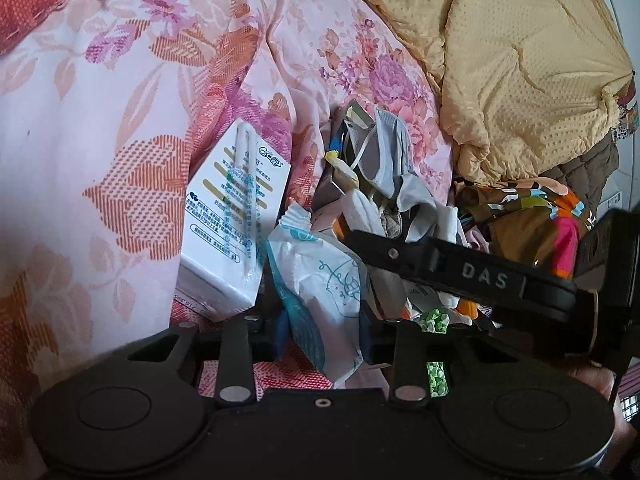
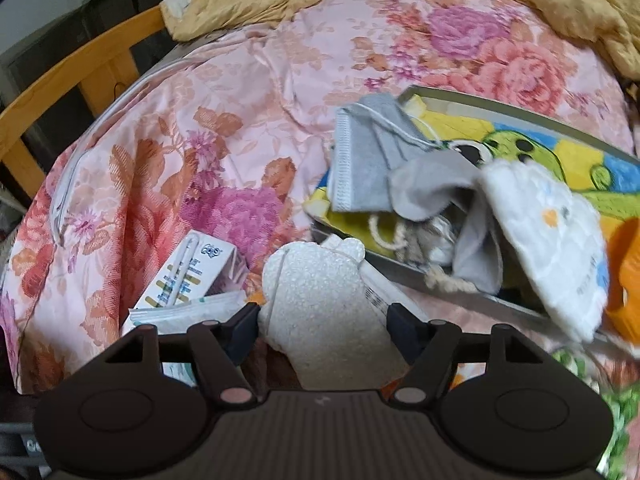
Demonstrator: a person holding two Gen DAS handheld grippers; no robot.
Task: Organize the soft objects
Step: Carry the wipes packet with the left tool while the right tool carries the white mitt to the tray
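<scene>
Tissue pack (image 1: 320, 300) between left tongs (image 1: 322, 332)

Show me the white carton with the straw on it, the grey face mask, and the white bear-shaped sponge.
white carton (image 1: 230, 224): left wrist view, on its printed face.
grey face mask (image 2: 362, 160): right wrist view, on its folded panel.
bear-shaped sponge (image 2: 324, 304): right wrist view, on its middle.
</scene>
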